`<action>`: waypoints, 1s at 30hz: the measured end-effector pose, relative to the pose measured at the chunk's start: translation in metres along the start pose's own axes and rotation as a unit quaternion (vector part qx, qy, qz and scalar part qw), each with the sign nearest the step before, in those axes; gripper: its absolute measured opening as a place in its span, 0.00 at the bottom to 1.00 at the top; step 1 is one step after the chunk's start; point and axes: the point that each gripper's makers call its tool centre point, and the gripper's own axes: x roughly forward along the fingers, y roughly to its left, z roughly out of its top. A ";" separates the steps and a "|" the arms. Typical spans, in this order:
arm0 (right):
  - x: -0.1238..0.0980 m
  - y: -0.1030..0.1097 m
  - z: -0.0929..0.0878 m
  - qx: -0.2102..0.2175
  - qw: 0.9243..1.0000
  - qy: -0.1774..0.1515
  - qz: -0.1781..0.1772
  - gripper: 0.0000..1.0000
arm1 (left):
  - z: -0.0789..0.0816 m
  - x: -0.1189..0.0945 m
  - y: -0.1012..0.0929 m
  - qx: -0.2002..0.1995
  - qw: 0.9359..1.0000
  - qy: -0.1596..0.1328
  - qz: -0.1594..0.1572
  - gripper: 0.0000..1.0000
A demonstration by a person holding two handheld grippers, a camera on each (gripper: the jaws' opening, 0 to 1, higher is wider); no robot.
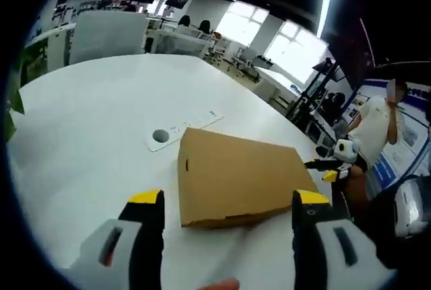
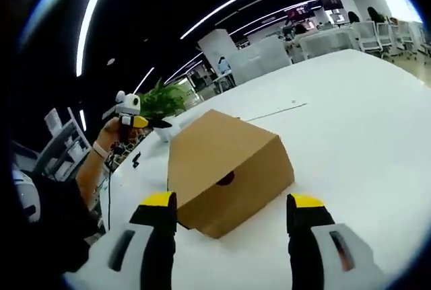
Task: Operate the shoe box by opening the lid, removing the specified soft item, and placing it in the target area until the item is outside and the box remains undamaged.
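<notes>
shoe box [image 1: 239, 179] lies beyond open jaws.

A closed brown cardboard shoe box [image 2: 225, 169] sits on a big white table [image 2: 350, 115], near the table's edge by the person. One side of the box has a small dark round hole. The right gripper [image 2: 232, 212] with yellow tips and grey jaws hovers just in front of the box, jaws spread wide and holding nothing. Past the box, a person's hand [image 2: 111, 132] holds up the left gripper [image 2: 161, 124] above the table's edge. A green leafy plant [image 2: 165, 98] stands behind it.
</notes>
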 end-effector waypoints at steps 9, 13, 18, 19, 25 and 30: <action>0.027 0.001 -0.010 0.043 0.999 0.015 0.004 0.63 | -0.008 0.005 -0.005 0.001 1.000 0.009 -0.002 0.79; 0.033 0.001 -0.010 0.058 0.998 0.014 0.007 0.63 | -0.006 0.006 -0.003 0.003 1.000 0.011 -0.001 0.79; 0.038 -0.002 -0.008 0.092 0.996 0.007 0.011 0.61 | 0.002 0.008 0.008 0.006 1.000 0.014 -0.009 0.79; 0.038 -0.002 -0.009 0.101 0.995 0.006 0.013 0.60 | 0.003 0.010 0.011 0.005 1.000 0.016 -0.010 0.79; 0.039 -0.002 -0.008 0.126 0.992 0.001 0.019 0.57 | 0.008 0.016 0.017 0.008 1.000 0.027 -0.014 0.79; 0.039 -0.004 -0.007 0.145 0.989 0.001 0.023 0.55 | 0.008 0.019 0.017 0.010 0.999 0.034 -0.018 0.79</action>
